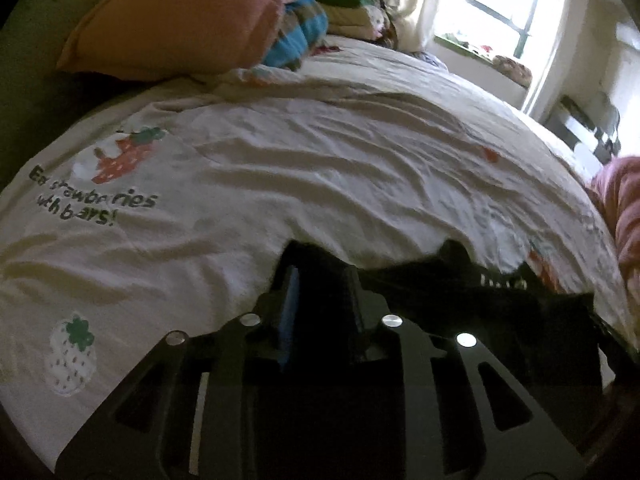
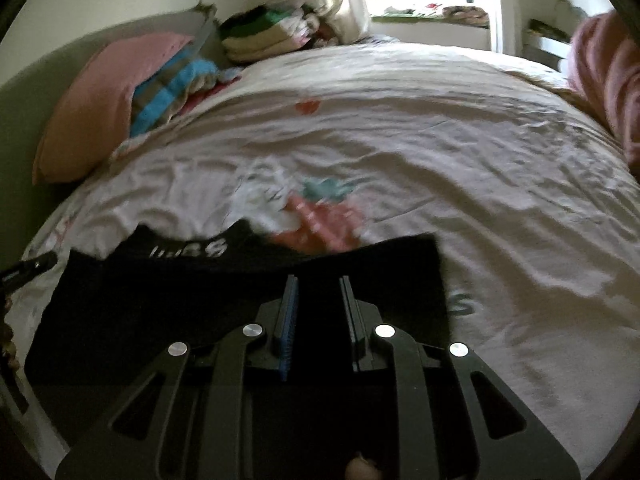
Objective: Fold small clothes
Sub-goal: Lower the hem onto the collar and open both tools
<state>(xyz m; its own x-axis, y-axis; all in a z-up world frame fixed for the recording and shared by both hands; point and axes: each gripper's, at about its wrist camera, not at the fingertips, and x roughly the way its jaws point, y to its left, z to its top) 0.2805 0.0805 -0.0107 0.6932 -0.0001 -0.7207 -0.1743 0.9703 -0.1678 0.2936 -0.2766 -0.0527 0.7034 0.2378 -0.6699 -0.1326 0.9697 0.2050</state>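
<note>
Lying on bedsheet point(image 2: 480, 168), black garment point(image 2: 192, 304)

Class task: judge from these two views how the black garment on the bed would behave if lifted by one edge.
The black garment probably flops and drapes: it lies flat and follows the wrinkled bedsheet. It looks thin, so likely light. Pushed, it may bunch rather than slide, since the sheet is soft cloth.
</note>
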